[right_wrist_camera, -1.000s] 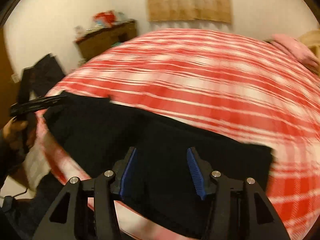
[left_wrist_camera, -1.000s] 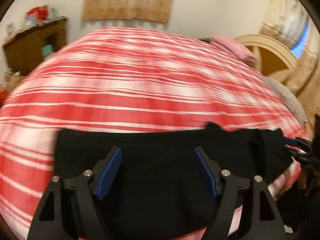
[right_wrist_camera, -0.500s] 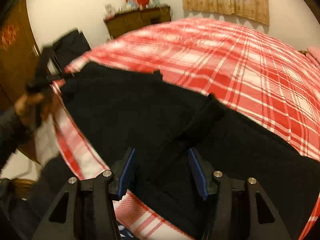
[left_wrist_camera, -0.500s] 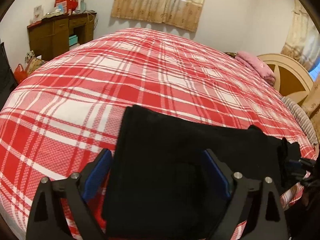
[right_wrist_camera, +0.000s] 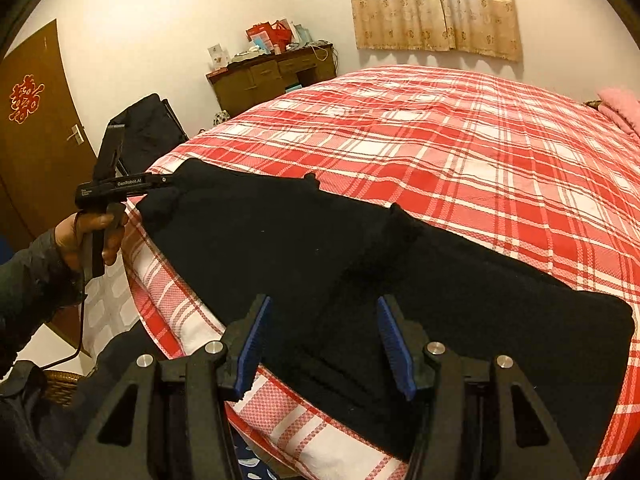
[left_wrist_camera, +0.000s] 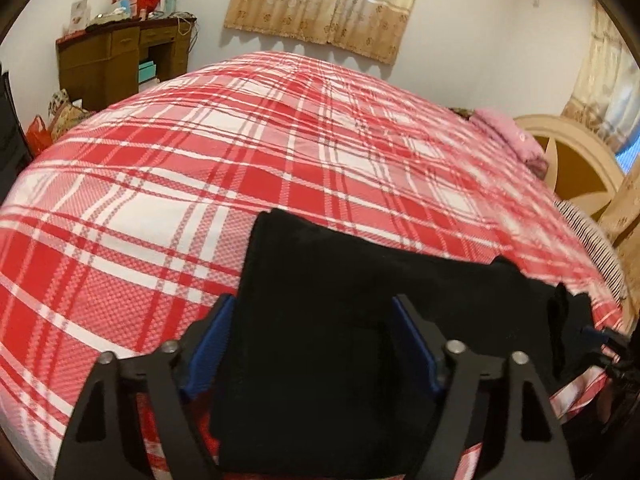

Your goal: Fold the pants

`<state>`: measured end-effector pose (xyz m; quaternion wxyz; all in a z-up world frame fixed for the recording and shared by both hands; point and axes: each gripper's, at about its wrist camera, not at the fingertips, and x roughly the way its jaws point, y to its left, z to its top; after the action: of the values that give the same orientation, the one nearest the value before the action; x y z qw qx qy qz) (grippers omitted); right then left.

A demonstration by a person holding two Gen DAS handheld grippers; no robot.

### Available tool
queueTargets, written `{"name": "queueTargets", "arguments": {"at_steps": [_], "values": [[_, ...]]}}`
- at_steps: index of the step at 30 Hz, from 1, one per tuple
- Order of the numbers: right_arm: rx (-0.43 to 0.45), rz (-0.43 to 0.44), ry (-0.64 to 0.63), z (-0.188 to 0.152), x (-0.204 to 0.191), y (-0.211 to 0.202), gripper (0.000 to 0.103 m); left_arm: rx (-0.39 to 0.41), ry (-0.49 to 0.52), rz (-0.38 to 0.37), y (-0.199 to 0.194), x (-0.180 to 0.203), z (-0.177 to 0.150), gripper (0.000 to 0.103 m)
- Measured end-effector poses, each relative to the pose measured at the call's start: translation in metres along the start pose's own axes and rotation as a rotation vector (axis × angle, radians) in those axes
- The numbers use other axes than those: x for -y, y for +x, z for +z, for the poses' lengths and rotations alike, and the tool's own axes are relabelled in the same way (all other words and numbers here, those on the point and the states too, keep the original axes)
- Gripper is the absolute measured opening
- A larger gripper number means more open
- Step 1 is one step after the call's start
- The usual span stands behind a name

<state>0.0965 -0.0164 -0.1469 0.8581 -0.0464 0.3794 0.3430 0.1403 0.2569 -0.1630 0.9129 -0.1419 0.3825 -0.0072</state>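
Right wrist view: the black soft fabric pants (right_wrist_camera: 360, 264) lie stretched in a long band along the near edge of the bed with the red-and-white plaid cover (right_wrist_camera: 460, 148), one end at its near left corner. There the left gripper (right_wrist_camera: 162, 180) reaches that end of the cloth, but whether its fingers are clamped on it cannot be told from this side; in the left wrist view its blue pads (left_wrist_camera: 210, 344) stand apart with black cloth between and over them. The right gripper (right_wrist_camera: 322, 344) hovers above the middle of the band, fingers wide apart and holding nothing. The pants look already doubled leg on leg and laid flat, so the lengthwise fold seems done, while folding the band end over end is still left. Compared with half a second ago, the pictures are sharper, and the right gripper has drawn back a little.
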Motion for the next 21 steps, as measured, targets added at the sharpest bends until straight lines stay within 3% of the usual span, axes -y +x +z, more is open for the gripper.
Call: {"name": "queueTargets", "arguments": {"at_steps": [1, 2, 9, 11, 12, 13, 14, 21], "values": [[0.001, 0.001, 0.003, 0.000, 0.001, 0.000, 0.056, 0.001, 0.003, 0.019, 0.000, -0.002, 0.000, 0.064], [0.001, 0.000, 0.007, 0.000, 0.002, 0.000, 0.056, 0.004, -0.005, 0.021, 0.000, -0.005, 0.000, 0.060], [0.003, -0.001, -0.006, -0.002, -0.002, 0.003, 0.056, -0.004, -0.008, 0.026, 0.005, -0.001, 0.001, 0.059], [0.004, 0.005, -0.010, -0.003, -0.003, 0.003, 0.056, -0.008, -0.027, 0.007, 0.007, -0.003, 0.003, 0.052], [0.005, 0.006, -0.012, -0.003, -0.004, 0.003, 0.056, -0.011, -0.029, 0.005, 0.008, -0.003, 0.003, 0.040], [0.003, 0.005, -0.014, -0.003, -0.004, 0.004, 0.056, -0.017, -0.035, -0.017, 0.009, -0.003, 0.004, 0.021], [0.002, 0.003, -0.017, -0.004, -0.004, 0.004, 0.056, -0.029, -0.059, -0.067, 0.009, -0.003, 0.005, 0.021], [0.023, -0.014, -0.011, -0.001, 0.000, -0.003, 0.056, 0.058, -0.068, -0.104, -0.024, 0.012, 0.008, 0.021]]}}
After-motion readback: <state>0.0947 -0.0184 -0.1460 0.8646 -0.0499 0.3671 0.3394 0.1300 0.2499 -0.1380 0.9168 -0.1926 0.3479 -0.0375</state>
